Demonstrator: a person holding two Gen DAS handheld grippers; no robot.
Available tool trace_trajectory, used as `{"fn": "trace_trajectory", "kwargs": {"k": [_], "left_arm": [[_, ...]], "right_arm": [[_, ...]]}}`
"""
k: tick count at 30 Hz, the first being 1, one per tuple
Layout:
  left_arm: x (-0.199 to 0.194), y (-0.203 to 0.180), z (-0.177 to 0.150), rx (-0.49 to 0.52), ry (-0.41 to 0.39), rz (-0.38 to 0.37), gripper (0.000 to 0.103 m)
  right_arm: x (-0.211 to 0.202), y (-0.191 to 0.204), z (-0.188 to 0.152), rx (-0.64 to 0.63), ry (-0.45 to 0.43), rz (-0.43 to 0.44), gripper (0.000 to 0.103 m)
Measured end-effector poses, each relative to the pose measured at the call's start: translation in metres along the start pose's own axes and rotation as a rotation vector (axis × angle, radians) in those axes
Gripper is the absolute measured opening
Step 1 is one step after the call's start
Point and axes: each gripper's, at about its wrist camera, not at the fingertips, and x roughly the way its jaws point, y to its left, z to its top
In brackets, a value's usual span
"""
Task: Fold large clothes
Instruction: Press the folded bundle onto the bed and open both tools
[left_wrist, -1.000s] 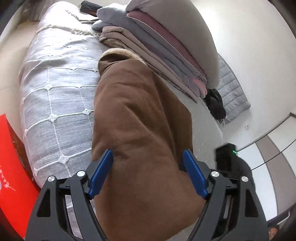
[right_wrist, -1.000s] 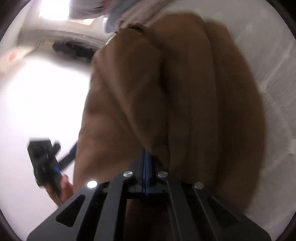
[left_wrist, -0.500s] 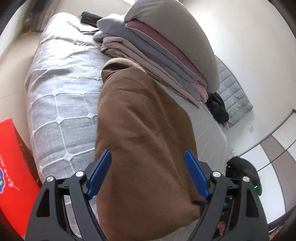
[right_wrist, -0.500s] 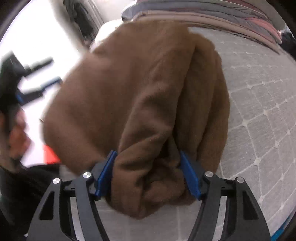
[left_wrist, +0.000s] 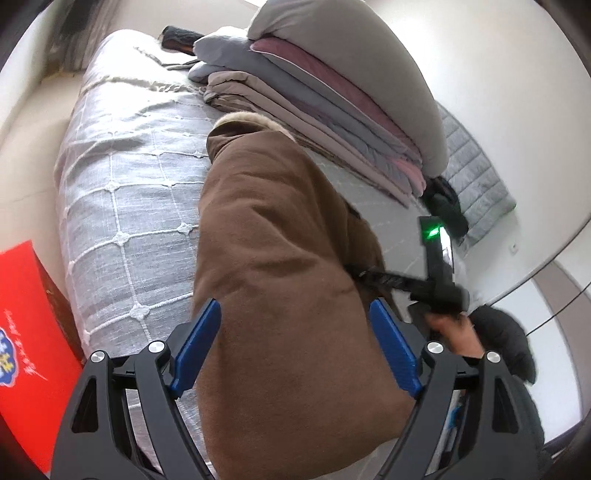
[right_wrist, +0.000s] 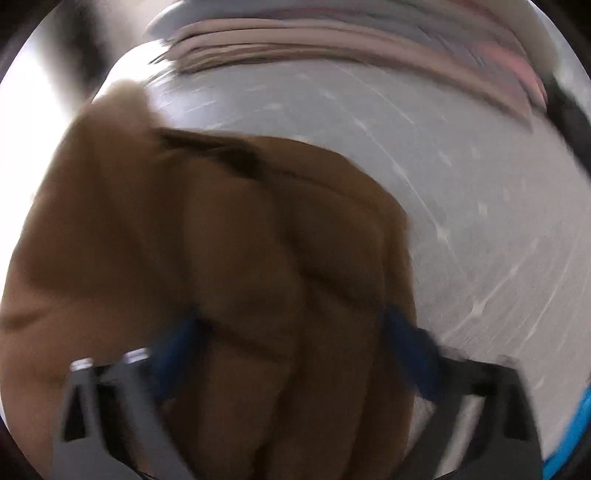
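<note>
Brown coat (left_wrist: 280, 266) on bed, between wide-open left tongs (left_wrist: 295, 347).

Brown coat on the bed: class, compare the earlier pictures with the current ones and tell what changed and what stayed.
The right gripper, shut on a fold of the brown coat a second ago, has just been opening; its jaws now stand wide with the cloth loose between them. It now shows at the coat's right edge in the left wrist view. The left gripper stays open over the coat; the bed and stacked bedding are unchanged.
</note>
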Motion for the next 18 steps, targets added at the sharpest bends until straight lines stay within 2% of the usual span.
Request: {"fn": "trace_trajectory", "kwargs": {"k": [2, 4, 6, 9, 10, 12, 13, 14, 15, 18], "left_arm": [[-0.002, -0.006, -0.002, 0.032, -0.01, 0.026, 0.079], [-0.006, -0.014, -0.004, 0.076, -0.034, 0.066, 0.079], [-0.008, -0.021, -0.007, 0.121, -0.059, 0.116, 0.082], [-0.007, -0.034, -0.012, 0.189, -0.093, 0.2, 0.082], [-0.006, -0.038, -0.013, 0.206, -0.097, 0.214, 0.082], [-0.004, -0.045, -0.016, 0.231, -0.103, 0.229, 0.082], [-0.003, -0.048, -0.02, 0.244, -0.109, 0.241, 0.082], [-0.002, -0.051, -0.024, 0.256, -0.112, 0.25, 0.082], [-0.002, -0.055, -0.029, 0.269, -0.118, 0.266, 0.082], [-0.009, -0.065, -0.047, 0.297, -0.14, 0.291, 0.082]], "right_arm": [[-0.018, -0.005, -0.006, -0.005, -0.019, 0.02, 0.097], [-0.064, 0.0, -0.023, -0.047, -0.112, 0.03, 0.097], [-0.125, 0.017, -0.056, -0.076, -0.232, 0.085, 0.097], [-0.158, 0.038, -0.104, -0.137, -0.321, 0.071, 0.097], [-0.146, 0.045, -0.119, -0.168, -0.279, 0.028, 0.097], [-0.089, 0.058, -0.127, -0.215, -0.143, -0.085, 0.097], [-0.058, 0.051, -0.135, -0.204, -0.078, -0.062, 0.097], [-0.041, 0.037, -0.14, -0.128, -0.049, 0.005, 0.098], [-0.04, 0.027, -0.14, -0.072, -0.041, 0.054, 0.098], [-0.064, 0.029, -0.137, -0.077, -0.083, 0.037, 0.097]]}}
